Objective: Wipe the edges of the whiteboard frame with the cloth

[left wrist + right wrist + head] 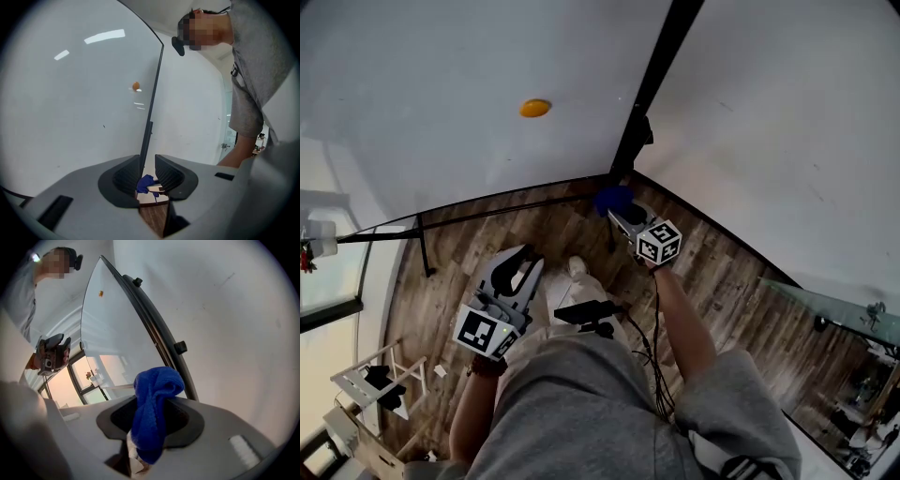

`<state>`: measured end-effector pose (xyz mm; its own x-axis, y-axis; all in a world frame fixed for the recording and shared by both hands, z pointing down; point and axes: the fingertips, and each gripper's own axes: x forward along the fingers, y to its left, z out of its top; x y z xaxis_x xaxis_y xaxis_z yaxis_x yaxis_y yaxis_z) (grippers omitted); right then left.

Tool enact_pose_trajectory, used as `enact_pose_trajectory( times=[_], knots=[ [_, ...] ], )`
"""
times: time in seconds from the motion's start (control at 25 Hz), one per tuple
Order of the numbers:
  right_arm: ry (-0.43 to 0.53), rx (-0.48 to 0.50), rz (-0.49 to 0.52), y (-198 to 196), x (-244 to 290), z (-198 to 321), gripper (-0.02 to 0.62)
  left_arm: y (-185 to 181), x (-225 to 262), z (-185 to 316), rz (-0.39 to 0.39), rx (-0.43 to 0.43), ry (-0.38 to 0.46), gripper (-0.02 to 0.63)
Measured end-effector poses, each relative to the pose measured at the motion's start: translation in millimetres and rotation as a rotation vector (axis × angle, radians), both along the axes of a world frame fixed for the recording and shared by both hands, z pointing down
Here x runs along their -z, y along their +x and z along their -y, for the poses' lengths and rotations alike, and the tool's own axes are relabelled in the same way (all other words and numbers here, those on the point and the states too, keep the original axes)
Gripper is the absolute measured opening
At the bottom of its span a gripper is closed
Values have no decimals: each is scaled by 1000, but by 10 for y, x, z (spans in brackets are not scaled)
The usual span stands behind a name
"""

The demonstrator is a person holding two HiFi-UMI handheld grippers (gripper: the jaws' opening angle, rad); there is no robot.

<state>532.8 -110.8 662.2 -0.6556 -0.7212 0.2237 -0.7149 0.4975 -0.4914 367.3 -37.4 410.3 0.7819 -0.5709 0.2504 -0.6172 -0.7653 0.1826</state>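
Note:
The whiteboard (441, 103) fills the upper left of the head view, and its black frame edge (649, 84) runs down to a bottom corner. An orange magnet (534, 108) sticks to the board. A blue cloth (613, 198) is bunched against that bottom corner, with my right gripper (620, 212) shut on it. In the right gripper view the cloth (157, 385) bulges out of the jaws beside the frame (154, 331). My left gripper (525, 258) hangs lower left, open, with nothing in it. In the left gripper view its jaws stand apart, with the frame (157, 89) beyond.
A wooden floor (722, 272) lies below, and a white wall (787, 122) stands to the right of the board. The board's stand leg (422, 248) is at left, a glass tabletop (830, 309) at right, and white furniture (370, 384) at lower left. A black clip (180, 347) juts from the frame.

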Motion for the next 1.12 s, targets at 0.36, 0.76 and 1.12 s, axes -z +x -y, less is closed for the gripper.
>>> enact_pose_trajectory(
  times=[0.36, 0.76, 1.12],
  knots=[
    [-53, -55, 14, -128, -310, 149, 164, 22, 5, 51, 20, -23, 25, 107],
    [-68, -121, -64, -40, -480, 411, 164, -293, -101, 14, 33, 71, -3, 107],
    [-100, -171, -115, 1, -549, 518, 163, -328, -113, -8, 38, 92, -13, 106]
  ],
)
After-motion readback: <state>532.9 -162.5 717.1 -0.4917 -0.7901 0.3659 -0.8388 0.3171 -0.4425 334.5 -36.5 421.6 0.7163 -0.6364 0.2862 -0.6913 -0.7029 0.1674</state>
